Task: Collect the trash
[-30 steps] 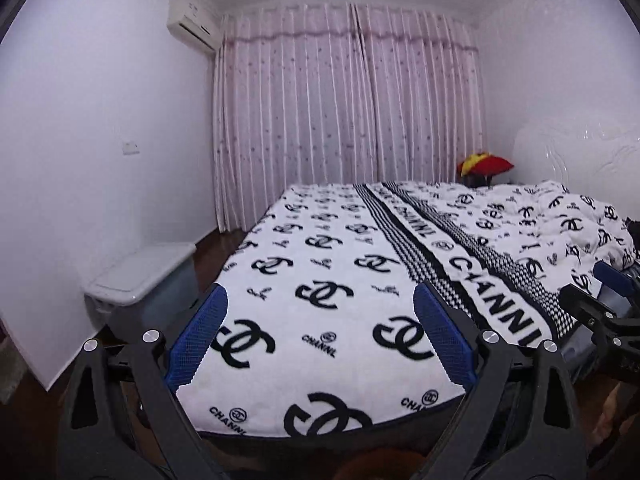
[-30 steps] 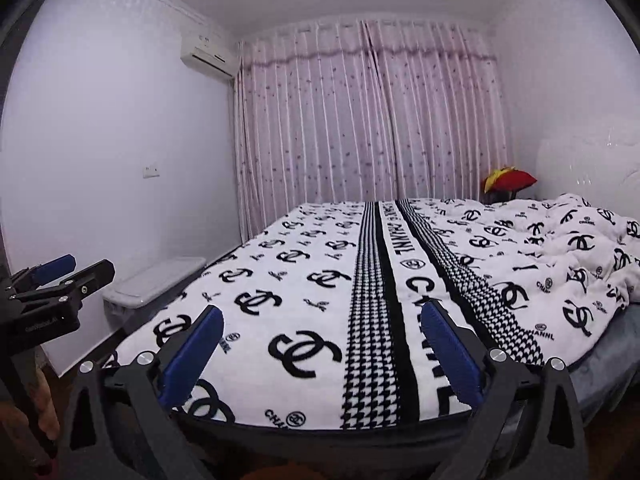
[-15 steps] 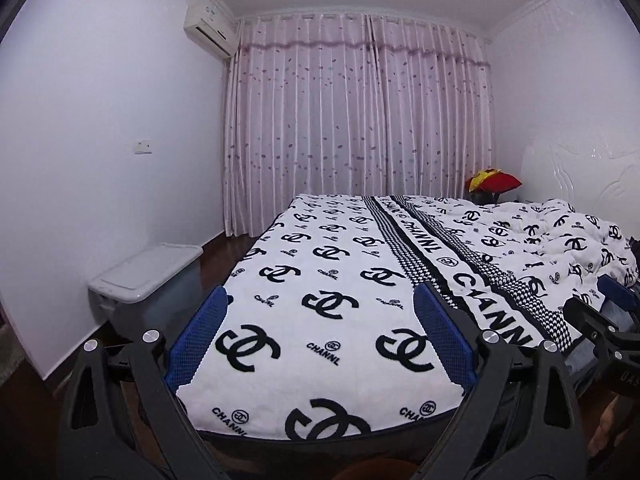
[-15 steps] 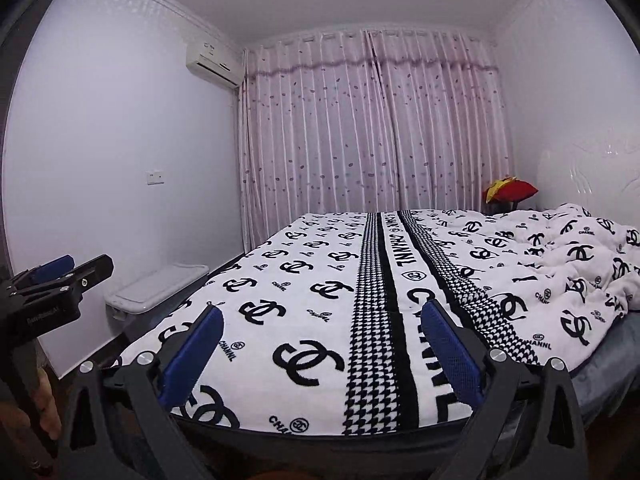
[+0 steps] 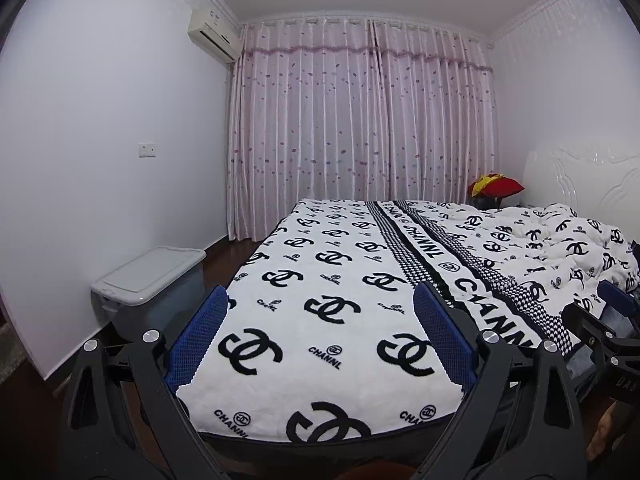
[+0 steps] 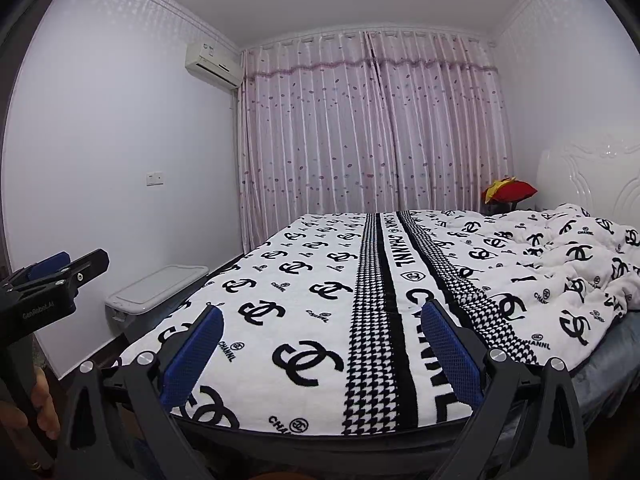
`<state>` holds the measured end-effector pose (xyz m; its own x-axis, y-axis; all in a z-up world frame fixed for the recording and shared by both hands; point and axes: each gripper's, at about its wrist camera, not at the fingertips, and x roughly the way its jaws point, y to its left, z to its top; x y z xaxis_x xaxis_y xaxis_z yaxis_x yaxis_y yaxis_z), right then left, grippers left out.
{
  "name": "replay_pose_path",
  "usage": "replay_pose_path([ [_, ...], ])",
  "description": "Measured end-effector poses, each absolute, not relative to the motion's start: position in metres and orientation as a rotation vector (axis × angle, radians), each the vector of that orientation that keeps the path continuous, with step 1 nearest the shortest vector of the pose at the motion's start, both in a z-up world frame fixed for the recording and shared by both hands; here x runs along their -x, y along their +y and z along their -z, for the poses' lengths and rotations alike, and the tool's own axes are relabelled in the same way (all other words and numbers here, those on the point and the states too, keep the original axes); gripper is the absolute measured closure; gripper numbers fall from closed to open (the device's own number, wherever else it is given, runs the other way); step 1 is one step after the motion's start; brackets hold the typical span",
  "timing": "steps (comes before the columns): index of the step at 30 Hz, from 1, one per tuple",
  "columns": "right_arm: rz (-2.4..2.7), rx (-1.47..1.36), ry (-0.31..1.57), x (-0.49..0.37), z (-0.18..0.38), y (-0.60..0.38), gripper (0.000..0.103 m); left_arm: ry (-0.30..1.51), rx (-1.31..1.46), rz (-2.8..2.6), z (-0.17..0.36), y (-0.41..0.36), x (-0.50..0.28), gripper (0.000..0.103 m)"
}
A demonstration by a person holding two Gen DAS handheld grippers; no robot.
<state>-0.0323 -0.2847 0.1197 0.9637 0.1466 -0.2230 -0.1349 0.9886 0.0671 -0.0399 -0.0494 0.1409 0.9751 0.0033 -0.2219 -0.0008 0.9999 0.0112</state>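
No piece of trash is recognisable in either view. My left gripper (image 5: 320, 296) is open and hangs empty over the foot of a bed (image 5: 340, 280) covered by a white blanket with black logos. My right gripper (image 6: 322, 312) is also open and empty, over the same bed end (image 6: 320, 280) a little further right. In the right wrist view the left gripper (image 6: 60, 276) shows at the left edge, held by a hand (image 6: 36, 404). The right gripper (image 5: 600, 312) pokes into the left wrist view at the right edge.
A grey lidded storage box (image 5: 148, 272) stands on the dark floor between the bed and the left wall. A rumpled quilt (image 6: 568, 248) lies near the white headboard (image 6: 592, 176). A red and yellow item (image 6: 510, 192) sits at the far right corner. Pink curtains (image 6: 368, 128) cover the back wall.
Both views have tilted upward: the bed sits lower in frame and more ceiling and curtain top shows. Both grippers stay open and empty.
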Motion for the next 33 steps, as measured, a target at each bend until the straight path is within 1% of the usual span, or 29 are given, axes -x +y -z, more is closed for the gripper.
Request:
replay_pose_path([
  [33,-0.150,-0.055,0.238,0.0332,-0.1164,-0.2780,0.006,0.218,-0.008,-0.013,-0.1434,-0.0509,0.0412,0.011],
])
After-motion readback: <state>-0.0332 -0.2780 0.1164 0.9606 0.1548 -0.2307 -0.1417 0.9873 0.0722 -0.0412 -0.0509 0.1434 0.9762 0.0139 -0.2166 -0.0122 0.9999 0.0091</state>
